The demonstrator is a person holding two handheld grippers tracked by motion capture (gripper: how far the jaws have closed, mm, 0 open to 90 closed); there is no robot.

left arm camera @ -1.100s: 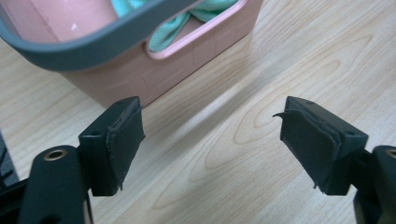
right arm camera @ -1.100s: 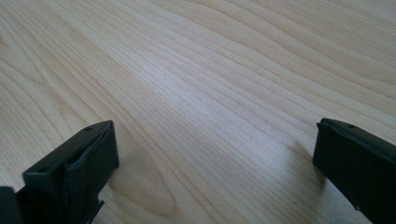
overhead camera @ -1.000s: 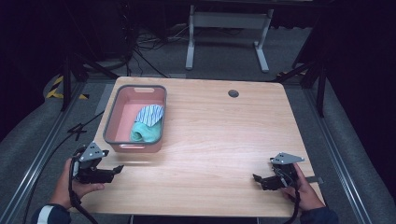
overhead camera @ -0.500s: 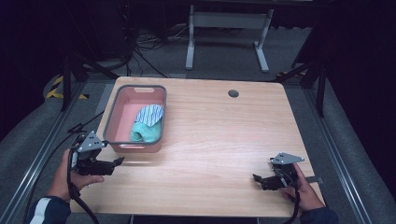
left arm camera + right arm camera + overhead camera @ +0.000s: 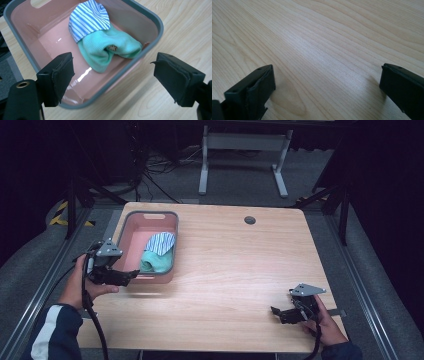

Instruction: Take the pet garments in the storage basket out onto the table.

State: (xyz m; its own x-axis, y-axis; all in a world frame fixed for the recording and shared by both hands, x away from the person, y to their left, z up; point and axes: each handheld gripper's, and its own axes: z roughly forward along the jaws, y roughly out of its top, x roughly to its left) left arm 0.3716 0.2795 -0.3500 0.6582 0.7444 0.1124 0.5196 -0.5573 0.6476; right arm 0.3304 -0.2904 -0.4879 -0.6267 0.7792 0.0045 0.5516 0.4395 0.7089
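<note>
The tabletop (image 5: 235,270) carries a pink basin (image 5: 131,240) at its far left, and that basin lies just ahead of my left hand-held gripper (image 5: 129,276), whose tips reach its near rim. In the left gripper view the basin (image 5: 150,20) runs lengthwise away from me and up to the left, its near corner sitting between my 2 jaws. Inside it lie the 2 cloths I am after: a green knitted cloth (image 5: 110,51) nearer to me, straight ahead between the jaws, its long axis running roughly across my jaw line, and a blue-striped cloth (image 5: 87,18) beyond it, overlapping its far end. My left jaws stand wide apart with nothing between the pads; they have just been opening. My right hand-held gripper (image 5: 281,314) rests well apart at the near right, jaws spread over bare wood, so I judge the left is the 1 to reach in.
</note>
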